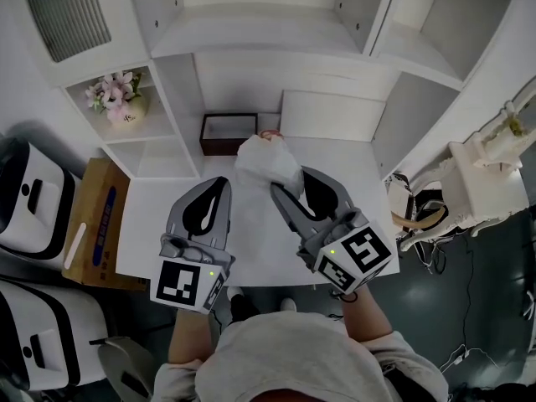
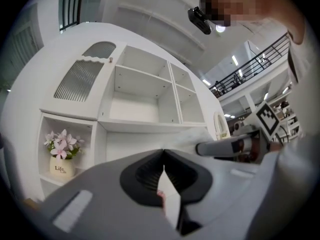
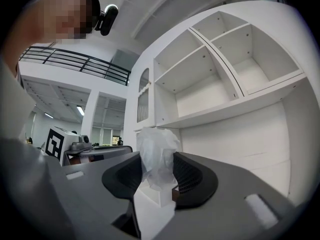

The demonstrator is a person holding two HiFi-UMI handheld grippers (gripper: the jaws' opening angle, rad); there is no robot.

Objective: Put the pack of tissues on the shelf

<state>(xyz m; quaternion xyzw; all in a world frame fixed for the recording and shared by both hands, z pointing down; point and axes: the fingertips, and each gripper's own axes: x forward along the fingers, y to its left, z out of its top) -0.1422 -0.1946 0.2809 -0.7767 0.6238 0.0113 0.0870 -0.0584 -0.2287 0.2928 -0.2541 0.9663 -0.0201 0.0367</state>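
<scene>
The right claw (image 1: 291, 182) is clamped on the pack of tissues (image 1: 265, 167). In the right gripper view its two dark ribbed pads press on either side of the pack's crinkled white wrapper (image 3: 156, 144). The wrapper's bunched top stands up past the fingertips, and a smoother white part sits lower down between the jaws. From the head view, most of the pack sticks out beyond the claw's tips, toward the shelf unit (image 1: 276, 40). It shows over the rear part of the white tabletop (image 1: 146, 224), just in front of a dark box (image 1: 228, 132) that sits at the foot of the shelves. Whether the pack rests on the tabletop or is lifted off it cannot be told.

The left claw (image 1: 219, 181) is beside the right one, to the left of the pack and not touching it. In the left gripper view its jaws meet at the tips, with nothing held between them. A flower pot (image 1: 121, 107) stands in a low compartment at the left of the shelf unit, well apart from the pack.
</scene>
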